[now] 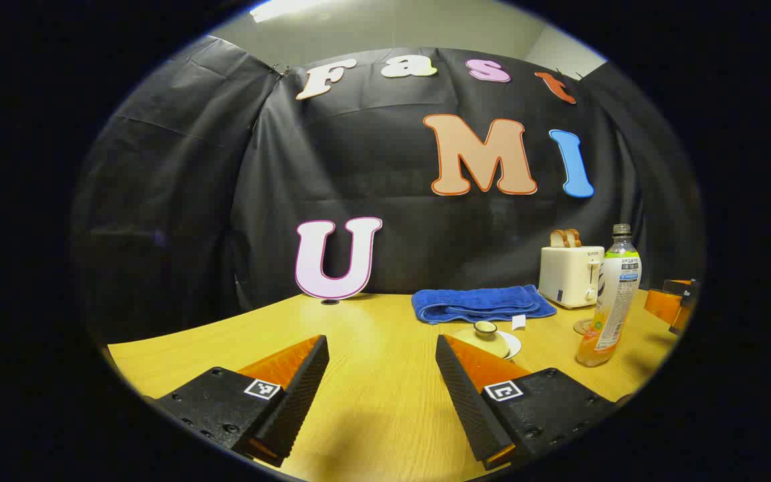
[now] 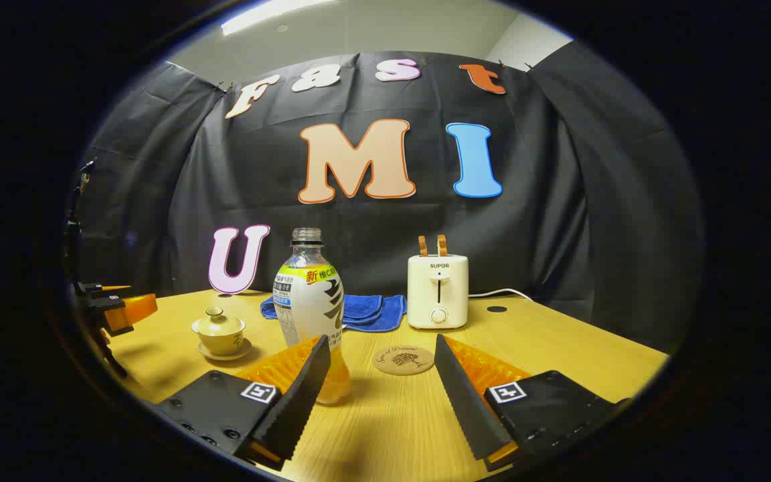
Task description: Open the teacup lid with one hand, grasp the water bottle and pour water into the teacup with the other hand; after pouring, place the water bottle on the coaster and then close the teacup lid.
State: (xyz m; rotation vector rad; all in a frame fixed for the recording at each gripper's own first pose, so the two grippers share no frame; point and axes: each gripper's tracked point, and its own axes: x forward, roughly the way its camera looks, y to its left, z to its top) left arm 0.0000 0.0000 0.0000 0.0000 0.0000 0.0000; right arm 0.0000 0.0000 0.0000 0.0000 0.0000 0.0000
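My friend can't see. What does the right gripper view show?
The right gripper is open above a wooden table, aimed between a water bottle and a round coaster. A lidded teacup on a saucer stands left. A toaster and blue towel sit behind.

Black cloth wall (image 2: 559, 221) behind a wooden table (image 2: 559, 355), ceiling light (image 2: 272, 13) overhead.
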